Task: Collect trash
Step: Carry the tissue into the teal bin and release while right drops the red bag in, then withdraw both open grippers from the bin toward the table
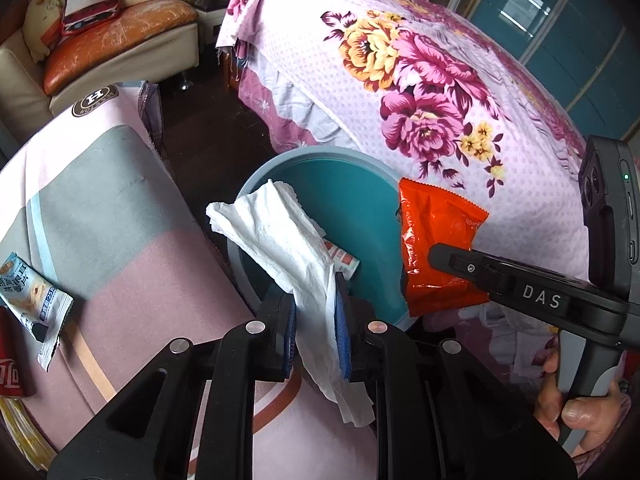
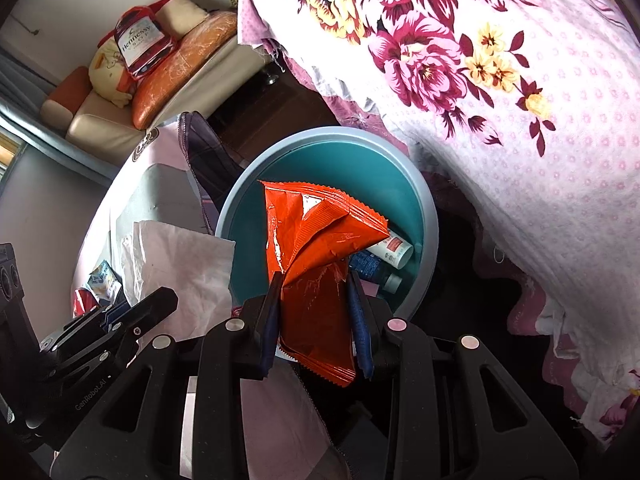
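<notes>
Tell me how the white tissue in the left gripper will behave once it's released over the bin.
The white tissue droops limply on both sides of the left gripper, so it is probably floppy and light. It may catch on the bin rim it overhangs.

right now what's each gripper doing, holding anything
Left gripper: jaws closed on the white tissue, over the teal bin.
Right gripper: jaws closed on the orange wrapper, over the bin.

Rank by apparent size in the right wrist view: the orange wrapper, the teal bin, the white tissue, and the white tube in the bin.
1. teal bin
2. orange wrapper, though it sits close to the camera, so it looks inflated
3. white tissue, partly hidden by the left gripper, so its rank against the wrapper is unsure
4. white tube
</notes>
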